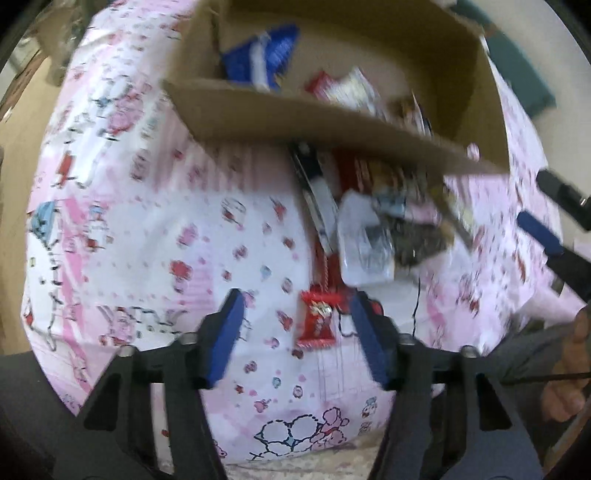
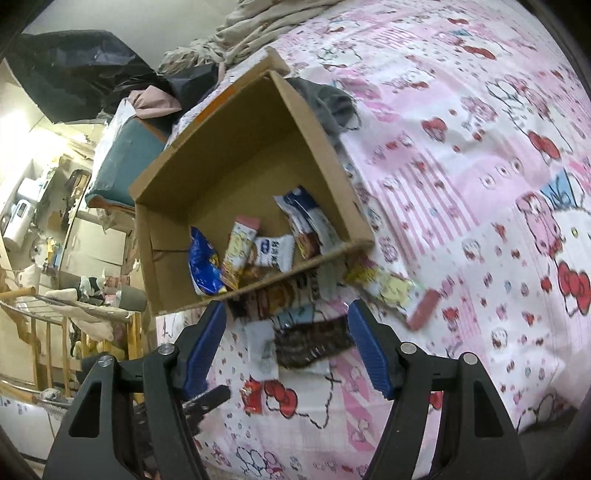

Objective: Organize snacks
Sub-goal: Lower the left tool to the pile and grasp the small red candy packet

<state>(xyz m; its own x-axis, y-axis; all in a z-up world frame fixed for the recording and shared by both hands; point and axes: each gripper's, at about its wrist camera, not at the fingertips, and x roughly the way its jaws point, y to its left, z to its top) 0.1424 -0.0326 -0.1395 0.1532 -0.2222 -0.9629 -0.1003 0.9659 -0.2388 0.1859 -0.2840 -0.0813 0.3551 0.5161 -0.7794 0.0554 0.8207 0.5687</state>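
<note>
A small red candy packet (image 1: 317,321) lies on the pink cartoon bedsheet (image 1: 147,221), between the blue pads of my left gripper (image 1: 297,299). The pads stand apart from it, so the gripper is open. The same packet (image 2: 253,397) shows low in the right wrist view. My right gripper (image 2: 286,308) is open over a dark snack packet (image 2: 314,343) that lies in front of the cardboard box (image 2: 229,147). Several snack packets (image 2: 258,247) lie inside the box, and more are piled (image 1: 373,221) on the sheet against its near wall (image 1: 295,118).
The right gripper's blue finger (image 1: 543,232) and a person's hand (image 1: 569,387) are at the right edge. A grey cloth (image 2: 328,103) lies behind the box, and crumpled bedding (image 2: 258,26) beyond it. Furniture and clutter (image 2: 55,221) stand off the bed's left side.
</note>
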